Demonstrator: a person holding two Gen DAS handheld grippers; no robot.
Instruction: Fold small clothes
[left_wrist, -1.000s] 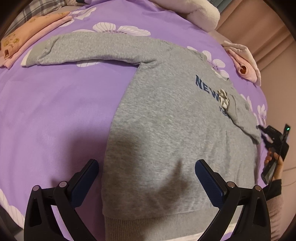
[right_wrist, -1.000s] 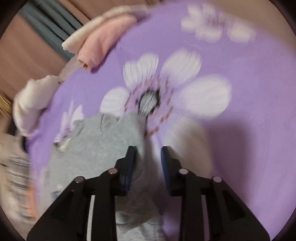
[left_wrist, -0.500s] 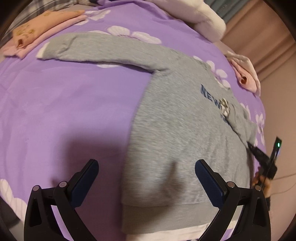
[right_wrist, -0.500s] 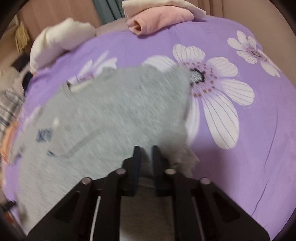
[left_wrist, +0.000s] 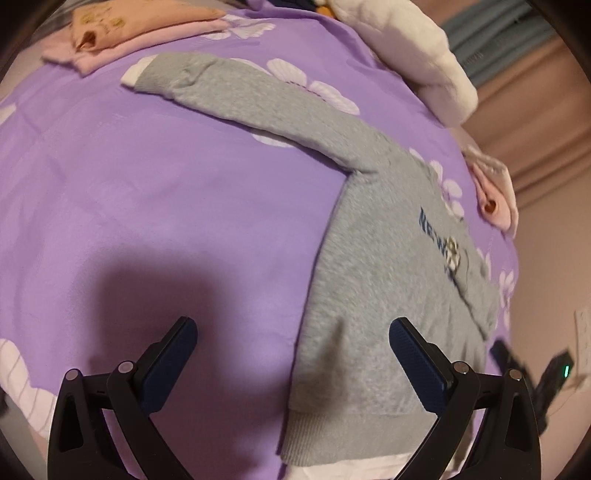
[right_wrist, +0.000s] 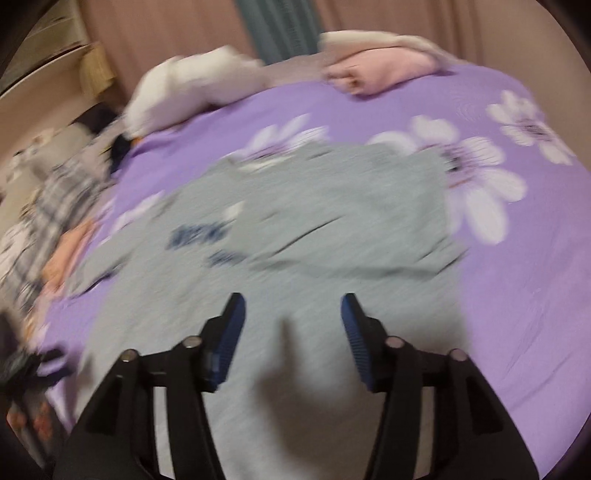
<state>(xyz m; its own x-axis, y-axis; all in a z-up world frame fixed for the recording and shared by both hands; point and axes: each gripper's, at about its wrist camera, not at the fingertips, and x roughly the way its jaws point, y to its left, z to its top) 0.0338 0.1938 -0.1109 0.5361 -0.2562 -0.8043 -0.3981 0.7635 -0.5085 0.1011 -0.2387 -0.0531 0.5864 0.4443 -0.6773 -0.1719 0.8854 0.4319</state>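
Observation:
A small grey sweatshirt (left_wrist: 384, 280) with blue lettering lies flat on the purple flowered bedspread (left_wrist: 155, 206). One sleeve (left_wrist: 258, 99) stretches out to the far left; the other sleeve (right_wrist: 362, 236) lies folded across the chest. My left gripper (left_wrist: 291, 354) is open and empty, above the sweatshirt's left edge near the hem. My right gripper (right_wrist: 291, 332) is open and empty, above the lower body of the sweatshirt (right_wrist: 280, 266). The right wrist view is blurred by motion.
Folded pink and orange clothes (left_wrist: 122, 33) lie at the far left. A white pillow (left_wrist: 417, 55) and a rolled pink garment (left_wrist: 495, 199) lie at the far edge. A plaid cloth (right_wrist: 55, 206) lies left in the right wrist view.
My right gripper was shut on the sleeve cuff, carried it over the chest, and has opened and pulled back. My left gripper has shifted left, staying open.

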